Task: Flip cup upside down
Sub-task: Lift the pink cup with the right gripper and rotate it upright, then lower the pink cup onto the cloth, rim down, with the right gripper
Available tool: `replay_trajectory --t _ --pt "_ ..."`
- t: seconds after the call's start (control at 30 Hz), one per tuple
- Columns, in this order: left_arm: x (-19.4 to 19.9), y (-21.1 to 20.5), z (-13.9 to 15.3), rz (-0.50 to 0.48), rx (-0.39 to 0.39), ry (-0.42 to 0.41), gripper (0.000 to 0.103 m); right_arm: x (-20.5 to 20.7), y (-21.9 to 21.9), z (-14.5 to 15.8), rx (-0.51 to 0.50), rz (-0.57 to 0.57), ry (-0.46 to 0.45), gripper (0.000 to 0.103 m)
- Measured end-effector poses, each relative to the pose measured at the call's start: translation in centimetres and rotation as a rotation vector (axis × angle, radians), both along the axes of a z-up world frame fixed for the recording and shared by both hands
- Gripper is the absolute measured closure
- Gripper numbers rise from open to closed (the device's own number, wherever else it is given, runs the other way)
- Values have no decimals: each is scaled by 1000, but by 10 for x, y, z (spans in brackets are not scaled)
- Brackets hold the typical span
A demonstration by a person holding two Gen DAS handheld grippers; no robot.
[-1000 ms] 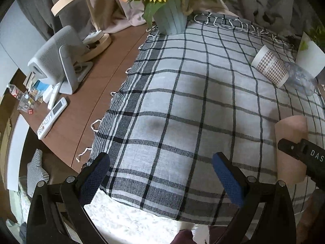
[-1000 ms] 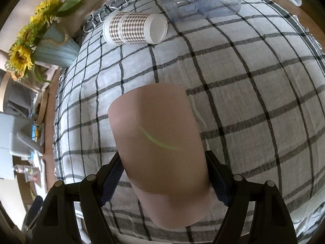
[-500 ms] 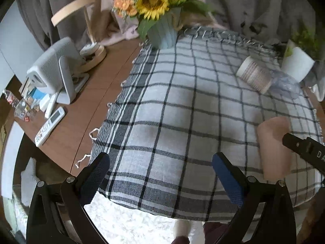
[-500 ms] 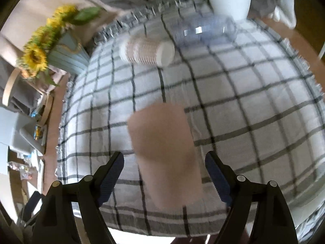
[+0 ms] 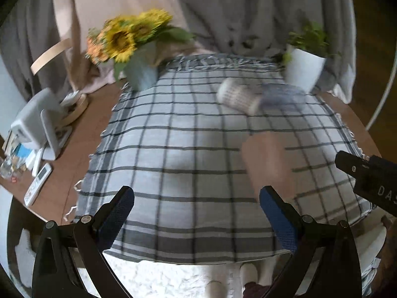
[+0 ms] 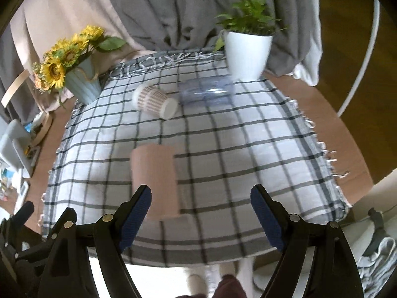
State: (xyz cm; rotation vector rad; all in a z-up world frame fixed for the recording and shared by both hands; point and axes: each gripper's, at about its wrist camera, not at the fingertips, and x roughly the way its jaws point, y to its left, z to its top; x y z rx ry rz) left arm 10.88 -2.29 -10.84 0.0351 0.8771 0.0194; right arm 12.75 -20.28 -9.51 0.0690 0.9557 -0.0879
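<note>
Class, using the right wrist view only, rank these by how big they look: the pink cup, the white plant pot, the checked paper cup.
1. pink cup, nearest the camera, which inflates it
2. white plant pot
3. checked paper cup, lying on its side

A home living room is indicated: a wooden table is covered by a checked cloth, flanked by sunflowers, a potted plant, curtains and a remote.

Matt pink cup stands on woven checked cloth (wood table beneath).
</note>
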Motion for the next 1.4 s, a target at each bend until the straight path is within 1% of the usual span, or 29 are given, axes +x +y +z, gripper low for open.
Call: replay_trajectory --t 0.1,0.27,0.5,0.6,0.7,0.77,0.9,0.97,1.1,1.13,1.2,1.27,1.4 --pt "-4 -19 -3 1 -12 -26 0 -4 -18 1 -19 -9 -10 21" --pt "-11 -47 -17 20 -42 -52 0 -5 -43 -9 -42 33 -6 21" --pt "-15 -82 -46 30 -20 -86 0 -6 -64 -30 -90 96 -2 21" --pt "-12 -91 -60 38 -10 -100 0 -5 -71 -40 -104 109 17 21" --pt "-8 -94 -74 46 -22 -99 1 -4 -77 -50 -113 120 40 21" --pt "-7 -95 -80 55 -28 -106 6 -3 -80 -58 -117 123 57 21" --pt "-3 -99 -89 69 -20 -119 7 -1 -83 -67 -118 130 77 21" --pt "-1 -100 -92 75 -20 -126 13 -1 -84 -70 -116 135 85 21" --pt "4 -105 -97 82 -18 -128 20 0 -84 -76 -109 156 100 21" --pt "5 -106 -99 80 -16 -126 24 0 -84 -77 -109 160 104 21" --pt "6 -109 -102 73 -5 -124 31 0 -84 -78 -109 168 109 21" --pt "6 -111 -104 63 -7 -119 43 0 -85 -78 -111 168 109 21" --pt "8 -113 -103 65 -7 -118 43 0 -87 -79 -112 163 113 21"
